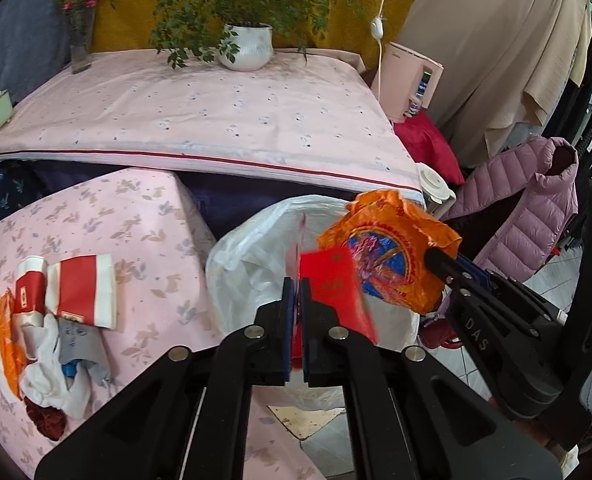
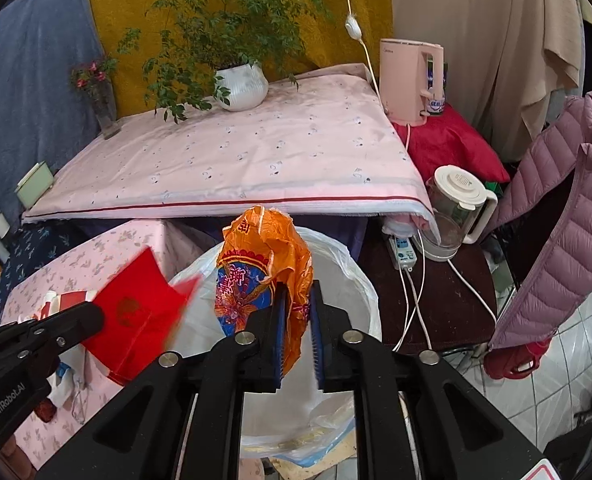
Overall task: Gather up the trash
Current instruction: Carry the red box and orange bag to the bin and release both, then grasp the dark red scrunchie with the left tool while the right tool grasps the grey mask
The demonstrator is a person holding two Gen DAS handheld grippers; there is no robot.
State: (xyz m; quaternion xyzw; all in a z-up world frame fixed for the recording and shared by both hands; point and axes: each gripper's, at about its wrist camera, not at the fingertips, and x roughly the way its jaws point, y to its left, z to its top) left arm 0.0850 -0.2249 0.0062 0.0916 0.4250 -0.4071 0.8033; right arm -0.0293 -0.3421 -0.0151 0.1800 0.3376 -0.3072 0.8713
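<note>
My left gripper (image 1: pixel 299 292) is shut on a red packet (image 1: pixel 336 292), held over the white-lined trash bin (image 1: pixel 251 248). It also shows in the right wrist view (image 2: pixel 91 316), with the red packet (image 2: pixel 139 312) blurred. My right gripper (image 2: pixel 296 300) is shut on an orange plastic bag (image 2: pixel 263 272) above the bin (image 2: pixel 348 280). In the left wrist view the right gripper (image 1: pixel 440 260) holds the orange bag (image 1: pixel 392 252) to the right of the packet. More trash (image 1: pixel 55 312), red-and-white packs, white wrappers and orange plastic, lies on the low pink table (image 1: pixel 147 224).
A higher pink-covered table (image 1: pixel 215 120) carries a potted plant (image 1: pixel 247 46) and a flower vase (image 1: pixel 80 36). A pink kettle (image 2: pixel 410 80), a glass kettle (image 2: pixel 456 208), a power strip (image 2: pixel 402 252) with cords and a purple jacket (image 2: pixel 564 216) stand to the right.
</note>
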